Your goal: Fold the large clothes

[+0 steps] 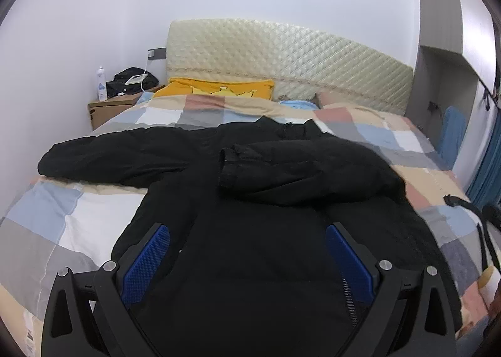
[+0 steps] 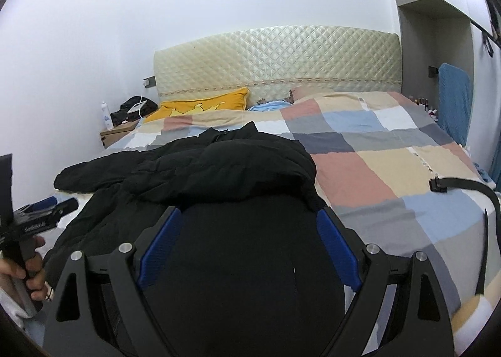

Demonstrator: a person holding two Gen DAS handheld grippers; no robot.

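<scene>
A large black padded jacket lies spread on the bed, collar toward the headboard. Its right sleeve is folded across the chest; its left sleeve stretches out to the left. My left gripper is open and empty, hovering over the jacket's lower body. In the right wrist view the jacket fills the middle, and my right gripper is open and empty over its lower right part. The left gripper also shows at the left edge of that view, held in a hand.
The bed has a patchwork checked cover and a quilted cream headboard. A yellow pillow lies at the head. A wooden nightstand with a bottle and dark bag stands left. A black strap lies on the right.
</scene>
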